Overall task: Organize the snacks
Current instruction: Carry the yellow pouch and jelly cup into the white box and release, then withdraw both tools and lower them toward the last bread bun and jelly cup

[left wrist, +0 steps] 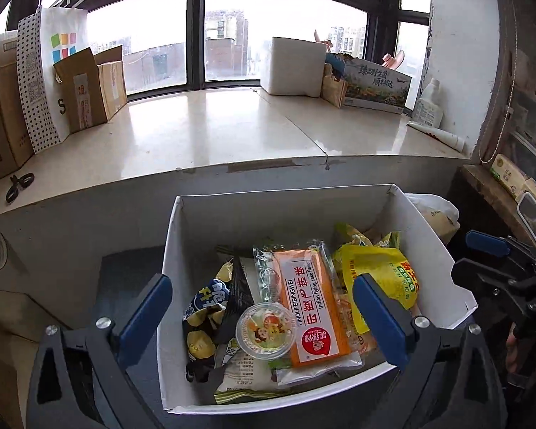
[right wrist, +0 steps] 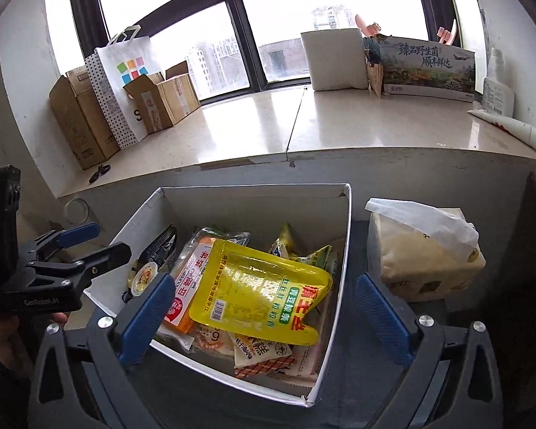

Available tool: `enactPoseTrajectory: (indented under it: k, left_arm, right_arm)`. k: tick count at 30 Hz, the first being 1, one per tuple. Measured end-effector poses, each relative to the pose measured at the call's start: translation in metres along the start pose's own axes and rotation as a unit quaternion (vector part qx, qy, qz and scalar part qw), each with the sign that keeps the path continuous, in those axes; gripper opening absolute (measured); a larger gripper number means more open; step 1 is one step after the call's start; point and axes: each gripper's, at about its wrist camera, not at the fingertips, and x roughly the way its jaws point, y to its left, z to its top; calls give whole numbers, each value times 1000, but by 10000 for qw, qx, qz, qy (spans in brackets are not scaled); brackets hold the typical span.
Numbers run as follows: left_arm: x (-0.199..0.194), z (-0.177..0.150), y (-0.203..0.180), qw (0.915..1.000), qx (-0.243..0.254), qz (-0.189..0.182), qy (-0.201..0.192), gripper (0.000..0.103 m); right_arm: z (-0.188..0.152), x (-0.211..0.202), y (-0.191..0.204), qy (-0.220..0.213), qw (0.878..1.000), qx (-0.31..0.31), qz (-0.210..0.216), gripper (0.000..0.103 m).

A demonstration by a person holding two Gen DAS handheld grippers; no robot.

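Note:
A white open box point(left wrist: 182, 236) point(right wrist: 343, 250) holds several snack packs. An orange flying-cake pack point(left wrist: 312, 304) point(right wrist: 187, 286) lies in the middle, a small round jelly cup point(left wrist: 264, 330) point(right wrist: 144, 277) in front of it. A yellow pouch point(left wrist: 382, 279) point(right wrist: 264, 293) lies on top at the right. A dark chip bag point(left wrist: 205, 318) sits at the left. My left gripper point(left wrist: 262, 314) hovers open over the box, empty. My right gripper point(right wrist: 264, 316) hovers open over the yellow pouch, empty. Each gripper shows in the other's view: the right one point(left wrist: 496, 254), the left one point(right wrist: 75, 246).
A stone window ledge point(left wrist: 214, 136) runs behind the box. Cardboard boxes point(left wrist: 89, 89) and a paper bag point(left wrist: 50, 71) stand at its left, scissors point(left wrist: 18, 186) near its edge. A white block point(left wrist: 293, 66) and printed carton point(left wrist: 375, 85) stand at right. A bagged carton point(right wrist: 425, 250) sits right of the box.

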Motion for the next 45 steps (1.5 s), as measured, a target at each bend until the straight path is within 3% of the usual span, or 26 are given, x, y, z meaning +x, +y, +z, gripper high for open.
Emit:
enactPoseTrajectory:
  k: [12, 17, 21, 25, 36, 40, 45]
  left_arm:
    - [-59, -12, -22, 9986, 355, 198, -327, 103]
    - [-100, -36, -32, 9975, 456, 171, -510, 103]
    - [-137, -73, -36, 9967, 474, 57, -662, 103]
    - [-164, -116, -39, 9971, 313, -211, -660, 103]
    - [-190, -201, -43, 9994, -123, -222, -256, 103]
    - [-189, -208, -45, 9996, -153, -173, -187, 103]
    - [-193, -213, -47, 9996, -137, -212, -153, 103]
  right_arm:
    - [-13, -47, 35, -306, 9987, -330, 225, 103]
    - [-40, -83, 51, -451, 9968, -602, 270, 103]
    - [-79, -114, 55, -506, 9961, -575, 450, 103]
    - [-125, -127, 56, -223, 9966, -520, 597, 103]
    - [-230, -135, 45, 345, 9974, 82, 629, 103]
    - [-250, -118, 52, 592, 9952, 190, 752, 103]
    - [-248, -98, 67, 624, 9954, -29, 720, 103]
